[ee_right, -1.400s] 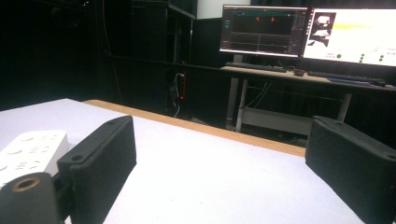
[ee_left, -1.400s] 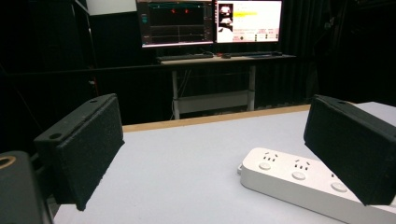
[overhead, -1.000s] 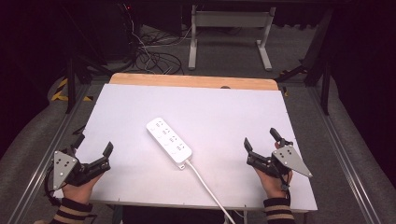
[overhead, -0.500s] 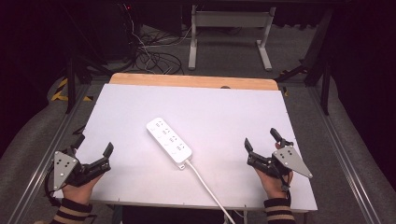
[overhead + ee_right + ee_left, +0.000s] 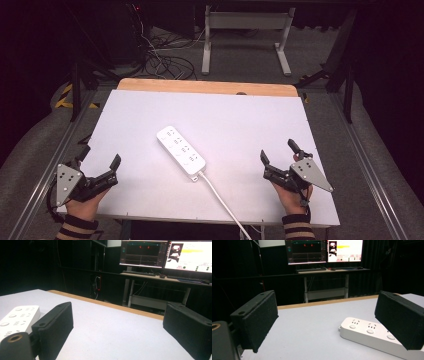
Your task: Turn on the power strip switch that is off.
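The power strip (image 5: 181, 153) lies mid-frame, between the left gripper (image 5: 97, 167) at lower left and right gripper (image 5: 278, 154) at lower right, both spread, touching nothing.

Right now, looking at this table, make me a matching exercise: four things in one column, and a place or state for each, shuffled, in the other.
Things:
1. power strip
2. left gripper
3. right gripper
4. white cable

Places or states:
A. open, at the table's near right edge
B. runs from the strip's near end off the front of the table
C. lies slantwise at mid-table, sockets up
D. open, at the table's near left corner

Pairs: 1-C, 2-D, 3-A, 4-B
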Action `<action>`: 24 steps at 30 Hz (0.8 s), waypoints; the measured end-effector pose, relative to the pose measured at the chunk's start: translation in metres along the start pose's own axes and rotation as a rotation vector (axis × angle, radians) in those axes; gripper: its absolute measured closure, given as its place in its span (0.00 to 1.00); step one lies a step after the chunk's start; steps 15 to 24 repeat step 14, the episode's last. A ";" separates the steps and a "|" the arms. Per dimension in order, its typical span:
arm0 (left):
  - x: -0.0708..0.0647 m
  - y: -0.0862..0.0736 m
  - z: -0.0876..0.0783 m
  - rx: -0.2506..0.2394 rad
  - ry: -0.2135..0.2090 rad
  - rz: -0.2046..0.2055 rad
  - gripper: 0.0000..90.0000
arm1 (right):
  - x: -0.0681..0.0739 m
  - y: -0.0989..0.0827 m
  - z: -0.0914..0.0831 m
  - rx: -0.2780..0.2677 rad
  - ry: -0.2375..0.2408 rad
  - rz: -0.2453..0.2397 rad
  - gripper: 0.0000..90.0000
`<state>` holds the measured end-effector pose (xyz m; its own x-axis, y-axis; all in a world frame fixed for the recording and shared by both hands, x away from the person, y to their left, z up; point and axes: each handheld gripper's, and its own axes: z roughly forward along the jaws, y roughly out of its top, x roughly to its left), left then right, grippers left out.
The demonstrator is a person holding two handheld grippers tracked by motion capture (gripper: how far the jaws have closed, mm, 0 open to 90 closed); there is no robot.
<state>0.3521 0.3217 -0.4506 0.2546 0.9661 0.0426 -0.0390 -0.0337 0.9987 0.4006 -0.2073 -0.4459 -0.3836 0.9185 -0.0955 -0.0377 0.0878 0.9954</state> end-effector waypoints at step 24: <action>-0.001 -0.001 0.006 0.011 -0.012 0.000 0.06 | -0.004 -0.002 0.000 0.003 -0.003 0.003 0.11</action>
